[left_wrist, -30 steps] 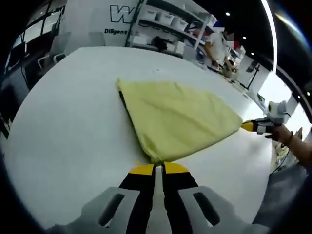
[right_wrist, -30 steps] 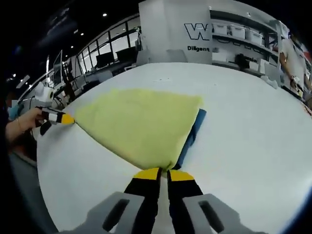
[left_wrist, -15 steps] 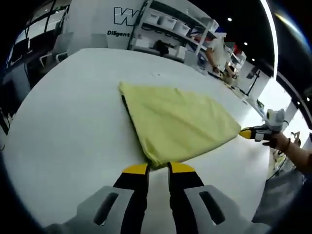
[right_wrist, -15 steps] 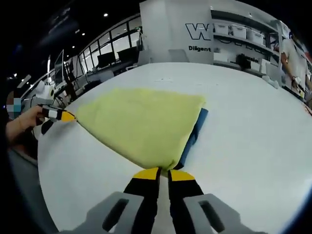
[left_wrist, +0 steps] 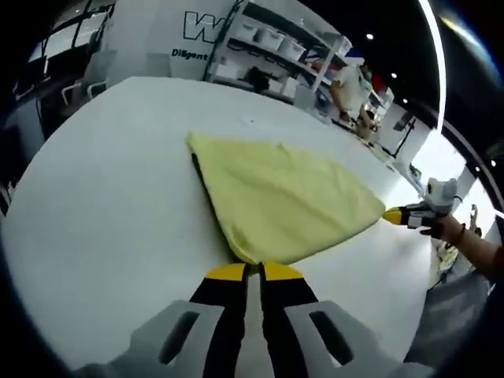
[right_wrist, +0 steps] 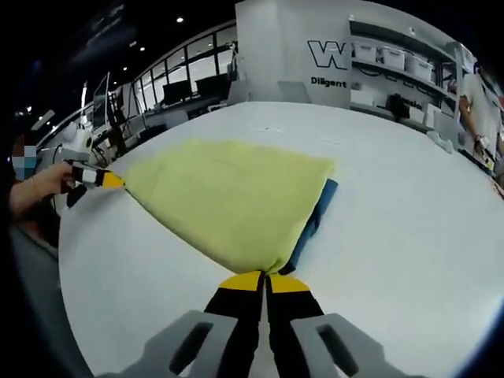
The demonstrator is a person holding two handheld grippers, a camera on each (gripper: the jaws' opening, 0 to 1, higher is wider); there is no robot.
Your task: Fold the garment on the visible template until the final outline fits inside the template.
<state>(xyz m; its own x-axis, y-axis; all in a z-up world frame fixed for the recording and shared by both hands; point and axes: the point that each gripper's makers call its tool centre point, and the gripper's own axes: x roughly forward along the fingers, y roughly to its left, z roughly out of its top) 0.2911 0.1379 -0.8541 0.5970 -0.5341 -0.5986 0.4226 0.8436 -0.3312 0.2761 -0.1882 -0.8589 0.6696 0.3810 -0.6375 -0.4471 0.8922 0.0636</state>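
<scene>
Left gripper (left_wrist: 253, 270): jaws pinched shut on the garment's near corner.
Right gripper (right_wrist: 266, 277): closed on the opposite corner.
Garment (left_wrist: 287, 197): yellow cloth spread on the white table (left_wrist: 102, 181), over a blue template (right_wrist: 315, 213).
Handling: likely light, limp; best held by corners.

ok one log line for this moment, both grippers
left gripper: shut on yellow garment corner | right gripper: shut on other corner | blue template: partly covered

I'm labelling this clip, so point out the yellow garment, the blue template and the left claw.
yellow garment (right_wrist: 228, 197), right gripper view, middle of cloth
blue template (right_wrist: 318, 208), right gripper view, exposed edge strip
left claw (left_wrist: 253, 272), left gripper view, between yellow tips
</scene>
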